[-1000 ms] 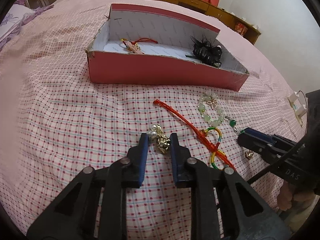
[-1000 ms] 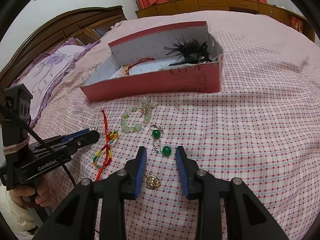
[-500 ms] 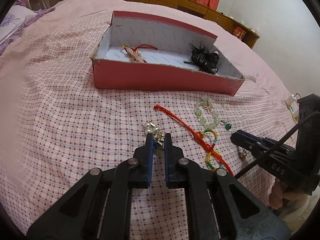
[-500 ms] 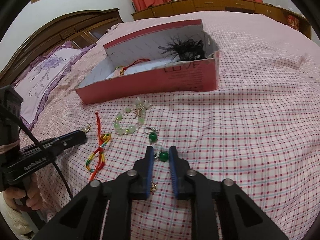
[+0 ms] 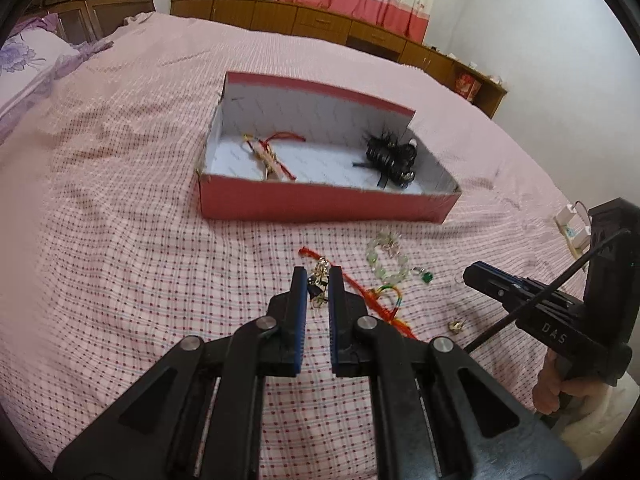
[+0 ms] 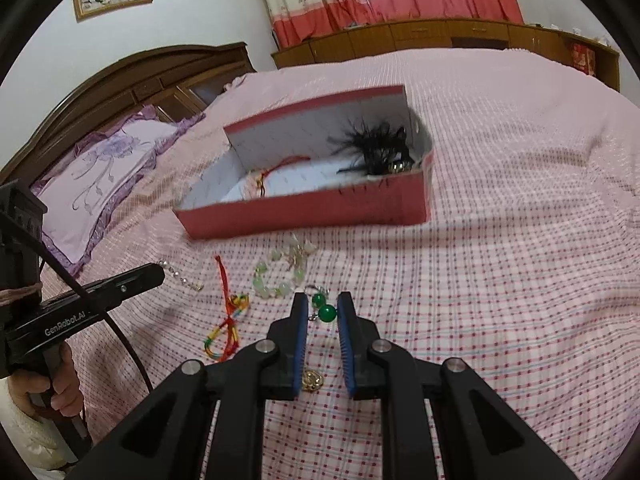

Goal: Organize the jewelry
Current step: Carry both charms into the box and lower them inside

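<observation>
My left gripper (image 5: 318, 280) is shut on a gold and pearl chain piece (image 5: 320, 276) and holds it above the bed; the chain dangles from it in the right wrist view (image 6: 180, 278). My right gripper (image 6: 323, 308) is shut on a green bead earring (image 6: 327, 313), lifted off the bedspread. The red open box (image 5: 320, 204) lies ahead with a red cord piece (image 5: 268, 156) and a black feather clip (image 5: 390, 158) inside. A pale green bead bracelet (image 6: 278, 280), a red and rainbow cord (image 6: 228, 320) and a small gold charm (image 6: 312, 380) lie on the bed.
A pink checked bedspread (image 5: 120, 260) covers the bed. A purple pillow (image 6: 100, 188) and a dark wooden headboard (image 6: 140, 80) are on the left. White chargers (image 5: 574, 228) lie at the bed's right edge. Low wooden cabinets (image 5: 320, 24) line the far wall.
Both grippers closed on their pieces and have risen and tilted back from the bedspread, carrying the chain piece and the green bead earring up.
</observation>
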A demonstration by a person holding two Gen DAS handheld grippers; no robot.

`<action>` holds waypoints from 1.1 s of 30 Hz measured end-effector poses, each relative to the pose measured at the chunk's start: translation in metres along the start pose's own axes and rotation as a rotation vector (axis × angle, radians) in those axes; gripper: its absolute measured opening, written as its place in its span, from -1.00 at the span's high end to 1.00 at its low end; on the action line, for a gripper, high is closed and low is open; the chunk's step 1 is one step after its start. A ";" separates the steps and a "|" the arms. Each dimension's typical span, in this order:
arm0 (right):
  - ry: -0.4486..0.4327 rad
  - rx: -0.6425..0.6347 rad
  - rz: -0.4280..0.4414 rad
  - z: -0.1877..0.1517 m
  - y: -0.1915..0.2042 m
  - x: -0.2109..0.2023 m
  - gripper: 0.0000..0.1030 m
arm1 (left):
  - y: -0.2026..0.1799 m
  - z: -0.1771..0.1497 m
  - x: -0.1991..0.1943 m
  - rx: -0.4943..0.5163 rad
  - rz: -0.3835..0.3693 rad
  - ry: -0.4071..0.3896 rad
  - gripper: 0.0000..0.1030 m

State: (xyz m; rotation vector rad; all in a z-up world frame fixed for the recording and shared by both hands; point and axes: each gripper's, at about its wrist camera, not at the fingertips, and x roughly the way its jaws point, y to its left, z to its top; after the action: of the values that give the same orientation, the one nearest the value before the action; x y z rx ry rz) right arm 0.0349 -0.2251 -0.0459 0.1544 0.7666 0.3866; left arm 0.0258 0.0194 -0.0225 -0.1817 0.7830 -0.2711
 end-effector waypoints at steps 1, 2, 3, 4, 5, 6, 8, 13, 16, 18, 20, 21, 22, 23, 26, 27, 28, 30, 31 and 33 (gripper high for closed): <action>-0.007 -0.001 0.000 0.002 0.000 -0.002 0.68 | -0.003 0.003 0.001 0.002 0.003 -0.006 0.98; -0.015 -0.002 0.000 0.004 0.000 -0.005 0.68 | -0.003 0.004 -0.002 0.003 0.004 -0.014 0.98; -0.019 -0.003 0.001 0.005 0.000 -0.007 0.67 | -0.003 0.006 -0.004 0.002 0.005 -0.022 0.98; -0.026 -0.005 0.002 0.006 0.001 -0.009 0.68 | -0.004 0.008 -0.004 0.000 0.004 -0.026 0.98; -0.034 -0.007 0.003 0.008 0.002 -0.011 0.68 | -0.005 0.011 -0.003 -0.002 0.004 -0.030 0.98; -0.039 -0.010 0.004 0.010 0.003 -0.012 0.68 | -0.004 0.013 -0.005 -0.007 0.003 -0.039 0.98; -0.055 -0.020 0.002 0.016 0.006 -0.015 0.68 | -0.004 0.017 -0.006 -0.008 0.005 -0.050 0.98; -0.089 -0.043 0.006 0.030 0.013 -0.019 0.68 | -0.002 0.031 -0.009 -0.007 0.015 -0.087 0.98; -0.107 -0.056 0.006 0.039 0.016 -0.019 0.68 | 0.000 0.040 -0.010 0.000 0.031 -0.111 0.98; -0.116 -0.065 0.005 0.044 0.019 -0.018 0.68 | 0.000 0.047 -0.009 0.006 0.046 -0.128 0.98; -0.130 -0.072 0.001 0.051 0.020 -0.017 0.68 | 0.001 0.053 -0.007 0.011 0.051 -0.145 0.98; -0.136 -0.074 -0.001 0.054 0.021 -0.017 0.68 | 0.001 0.057 -0.006 0.014 0.052 -0.153 0.98; -0.143 -0.076 -0.003 0.057 0.022 -0.016 0.68 | 0.001 0.061 -0.005 0.018 0.050 -0.159 0.98; -0.148 -0.079 -0.004 0.061 0.023 -0.015 0.68 | 0.001 0.064 -0.003 0.022 0.051 -0.165 0.98; -0.169 -0.088 -0.010 0.069 0.024 -0.013 0.68 | 0.003 0.072 0.001 0.026 0.059 -0.182 0.98; -0.175 -0.093 -0.014 0.072 0.025 -0.011 0.68 | 0.004 0.075 0.003 0.027 0.065 -0.189 0.98; -0.182 -0.098 -0.018 0.074 0.025 -0.010 0.68 | 0.005 0.078 0.005 0.028 0.071 -0.193 0.98; -0.193 -0.105 -0.028 0.078 0.025 -0.006 0.68 | 0.007 0.083 0.009 0.028 0.079 -0.209 0.98; -0.200 -0.106 -0.035 0.081 0.025 -0.003 0.68 | 0.007 0.084 0.010 0.027 0.081 -0.216 0.98; -0.210 -0.104 -0.047 0.084 0.023 0.001 0.68 | 0.009 0.090 0.014 0.030 0.094 -0.239 0.98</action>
State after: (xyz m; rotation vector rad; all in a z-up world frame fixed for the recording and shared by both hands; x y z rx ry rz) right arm 0.0883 -0.2033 0.0199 0.0775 0.5408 0.3590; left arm 0.1008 0.0287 0.0283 -0.1454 0.5483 -0.1679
